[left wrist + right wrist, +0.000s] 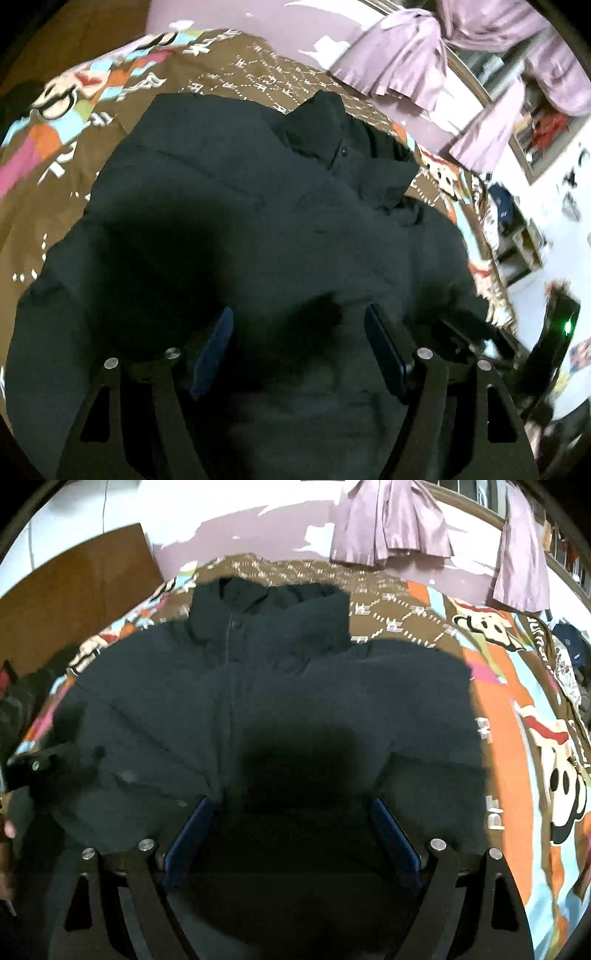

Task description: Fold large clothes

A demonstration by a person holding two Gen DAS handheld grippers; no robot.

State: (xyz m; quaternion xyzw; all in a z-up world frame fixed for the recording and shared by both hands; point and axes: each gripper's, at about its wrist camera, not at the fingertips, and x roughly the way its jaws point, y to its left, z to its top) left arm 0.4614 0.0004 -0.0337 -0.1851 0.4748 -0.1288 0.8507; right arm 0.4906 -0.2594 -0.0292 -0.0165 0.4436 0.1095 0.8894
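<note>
The black jacket (258, 686) lay spread on the patterned bedspread (509, 716), its long axis running away from the cameras, collar at the far end. The left gripper (299, 325) and right gripper (291, 812) hung over its near part, fingers wide apart and empty.

Black jacket (280, 686) fills mid bedspread (506, 738); free room w/ bare cover at its right (patterned).

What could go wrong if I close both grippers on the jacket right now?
1. The black jacket looks puffy, so the open right gripper may pinch only its top layer.
2. The open left gripper sits over mid-fabric, not an edge, so a lift could bunch it.
3. The collar is rumpled and may fold crooked on the patterned bedspread.
</note>
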